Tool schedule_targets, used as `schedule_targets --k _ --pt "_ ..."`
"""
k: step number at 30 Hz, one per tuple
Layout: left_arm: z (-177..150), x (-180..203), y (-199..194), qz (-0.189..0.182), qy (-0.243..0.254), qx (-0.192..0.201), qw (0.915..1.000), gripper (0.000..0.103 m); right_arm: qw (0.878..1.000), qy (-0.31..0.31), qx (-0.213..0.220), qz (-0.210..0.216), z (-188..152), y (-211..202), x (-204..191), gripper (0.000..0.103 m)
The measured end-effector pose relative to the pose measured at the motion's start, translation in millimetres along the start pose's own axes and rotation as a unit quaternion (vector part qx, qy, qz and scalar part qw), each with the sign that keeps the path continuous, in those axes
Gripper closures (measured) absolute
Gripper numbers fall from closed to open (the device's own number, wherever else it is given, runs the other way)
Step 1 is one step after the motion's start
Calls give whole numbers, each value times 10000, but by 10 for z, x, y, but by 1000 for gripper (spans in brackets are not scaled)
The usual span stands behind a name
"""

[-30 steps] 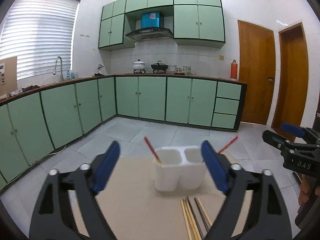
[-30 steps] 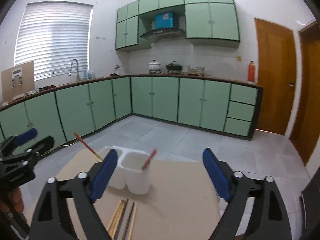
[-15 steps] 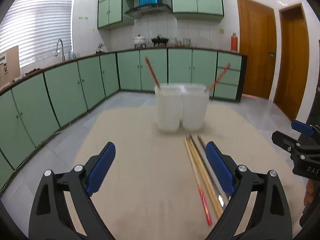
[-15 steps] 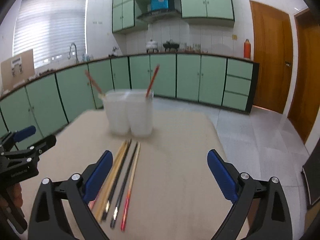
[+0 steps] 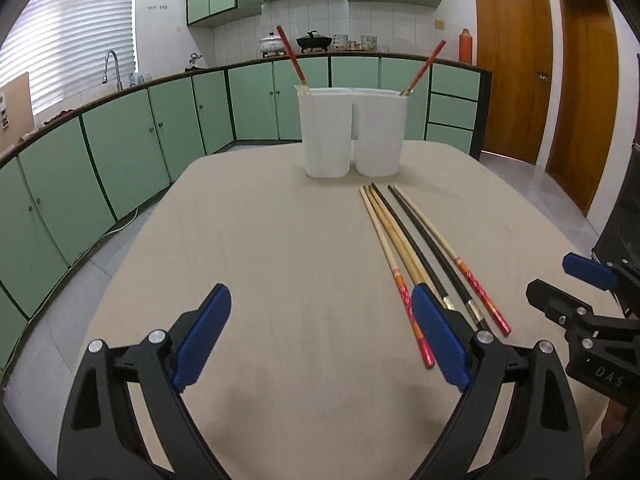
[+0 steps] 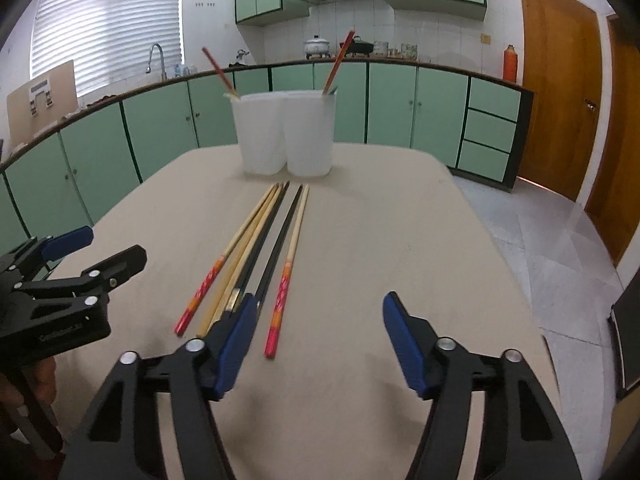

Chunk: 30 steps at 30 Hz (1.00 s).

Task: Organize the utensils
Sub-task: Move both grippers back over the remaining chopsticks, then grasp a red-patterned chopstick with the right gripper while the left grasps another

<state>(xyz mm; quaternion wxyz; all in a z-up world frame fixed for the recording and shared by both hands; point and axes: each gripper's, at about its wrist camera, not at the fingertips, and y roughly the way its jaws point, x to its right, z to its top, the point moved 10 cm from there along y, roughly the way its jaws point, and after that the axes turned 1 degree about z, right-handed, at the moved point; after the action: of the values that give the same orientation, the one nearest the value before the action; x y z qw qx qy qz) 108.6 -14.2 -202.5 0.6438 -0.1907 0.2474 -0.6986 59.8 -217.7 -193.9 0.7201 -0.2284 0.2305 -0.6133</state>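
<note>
Lying just ahead of both wide-open, empty grippers, 5 chopsticks (image 6: 256, 248) point lengthwise toward the white holder (image 6: 286, 136) on the table (image 6: 400, 240), nearest the right gripper (image 6: 316, 340), left gripper (image 5: 320, 340) beside.

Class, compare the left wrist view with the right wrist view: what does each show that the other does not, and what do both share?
Only the left wrist view shows the left gripper head-on, with the right gripper at its right edge. Only the right wrist view shows the right gripper head-on, and a cardboard panel by the window. Both show the white holder with one red chopstick per compartment, five loose chopsticks on the table, and open jaws.
</note>
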Motion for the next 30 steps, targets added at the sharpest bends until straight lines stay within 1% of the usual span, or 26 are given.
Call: schedule_targets --k 1,3,5,7,10,13,18,20,22,28,30 --pt "-37 0 13 -23 -8 -39 10000 15 10000 22 -35 9 -42 14 -15 48" --pt "-90 22 30 -87 -50 -83 9999 18 9999 50 -84 32 -107 41 -39 51" --pt "-112 53 34 -112 -65 -86 9999 19 9999 63 -118 17 -155 68 -60 54" --pt "-133 82 43 -172 -112 -74 9998 19 9999 84 -142 10 -197 94 -83 59" --pt "-170 132 67 -253 -144 -72 9996 19 9998 71 -180 41 -227 130 -129 64" --pt "-188 160 87 -258 -125 -88 9995 19 9997 36 -235 46 -251 164 -165 70" --pt "-197 154 90 -224 -132 -81 9996 19 9997 10 -240 -32 -267 200 -190 75" --pt "-191 166 95 -218 -123 -84 9997 19 9997 -25 -216 -78 -269 205 -193 80" --pt "-192 161 93 -216 -119 -94 9997 19 9997 -48 -206 -77 -270 213 -195 97" --pt "-217 227 101 -262 -57 -201 9994 19 9998 97 -194 -23 -253 195 -119 97" --pt "-249 262 117 -286 -24 -289 9992 22 9997 174 -165 -28 -225 177 -56 97"
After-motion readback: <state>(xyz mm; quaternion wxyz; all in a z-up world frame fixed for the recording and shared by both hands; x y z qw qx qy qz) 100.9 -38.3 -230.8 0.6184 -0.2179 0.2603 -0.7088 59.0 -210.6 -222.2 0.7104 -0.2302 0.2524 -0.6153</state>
